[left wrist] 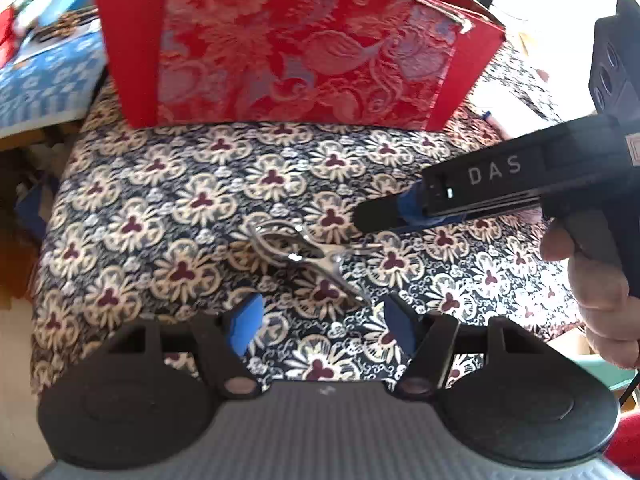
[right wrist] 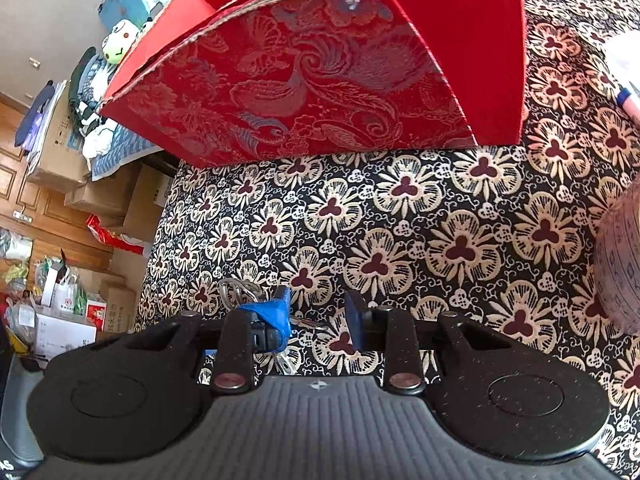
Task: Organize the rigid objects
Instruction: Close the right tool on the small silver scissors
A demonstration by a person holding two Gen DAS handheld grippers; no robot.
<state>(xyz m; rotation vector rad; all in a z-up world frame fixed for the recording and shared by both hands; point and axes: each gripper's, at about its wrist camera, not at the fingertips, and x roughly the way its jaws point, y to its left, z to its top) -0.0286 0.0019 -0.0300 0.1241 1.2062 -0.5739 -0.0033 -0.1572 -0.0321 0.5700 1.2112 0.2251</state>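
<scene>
Small silver scissors (left wrist: pixel 304 258) lie on the flower-patterned tablecloth (left wrist: pixel 160 208), just ahead of my left gripper (left wrist: pixel 322 328), which stands open with its blue pads either side of the blade tips. A hand brings my right gripper (left wrist: pixel 368 216) in from the right, its tip close above and to the right of the scissors. In the right wrist view that gripper (right wrist: pixel 316 316) is open. The scissors' handle rings (right wrist: pixel 236 290) show left of its left finger, and a bit of blade shows between the fingers. A red brocade box (left wrist: pixel 288 52) stands open-topped behind them.
A marker pen (right wrist: pixel 628 100) lies right of the red box (right wrist: pixel 312 80). A pale patterned roll (right wrist: pixel 620 264) stands at the right edge. Left of the table are a blue cloth with plush toys (left wrist: pixel 40 68) and stacked cardboard boxes (right wrist: pixel 100 200).
</scene>
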